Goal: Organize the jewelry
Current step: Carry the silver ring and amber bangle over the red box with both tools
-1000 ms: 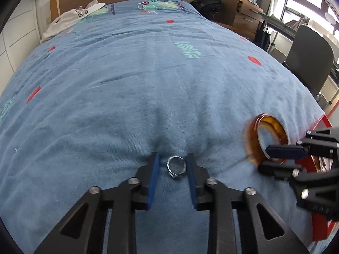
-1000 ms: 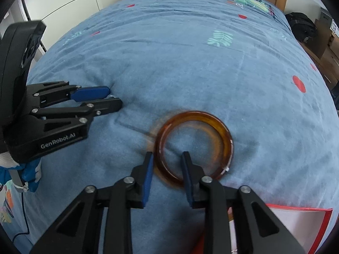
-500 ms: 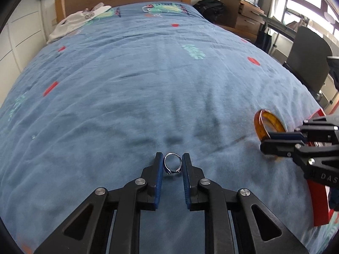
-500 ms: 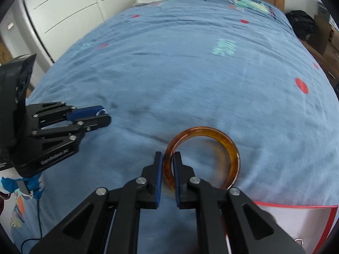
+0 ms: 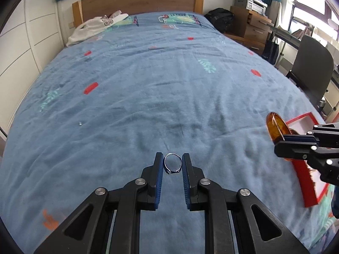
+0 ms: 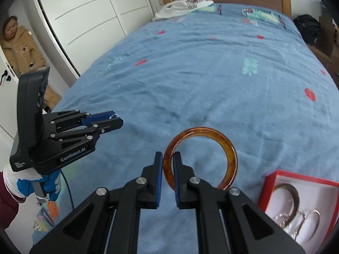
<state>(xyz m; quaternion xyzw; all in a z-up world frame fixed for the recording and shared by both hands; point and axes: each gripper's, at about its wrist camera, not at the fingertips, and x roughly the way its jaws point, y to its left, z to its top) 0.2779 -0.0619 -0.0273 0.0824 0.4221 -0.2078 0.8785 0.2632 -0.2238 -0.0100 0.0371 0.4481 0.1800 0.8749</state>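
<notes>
Both tools lifted off bed | left tool point(image 5: 172, 167) clamps ring point(image 5: 172, 166) | right tool point(image 6: 168, 170) clamps bangle point(image 6: 211, 148) | red box point(image 6: 296, 178): seemingly silver bangles point(image 6: 296, 209)

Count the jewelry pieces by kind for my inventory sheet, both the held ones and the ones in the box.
Amber bangle, held in the right tongs: 1
Small silver ring, held in the left tongs: 1
Silver-toned hoops in the red box: at least 3, partly cut off at the frame edge
Total: at least 5

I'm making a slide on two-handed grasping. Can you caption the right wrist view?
Right tool grips an amber bangle above the blue bedspread, beside a red jewelry box.
</notes>
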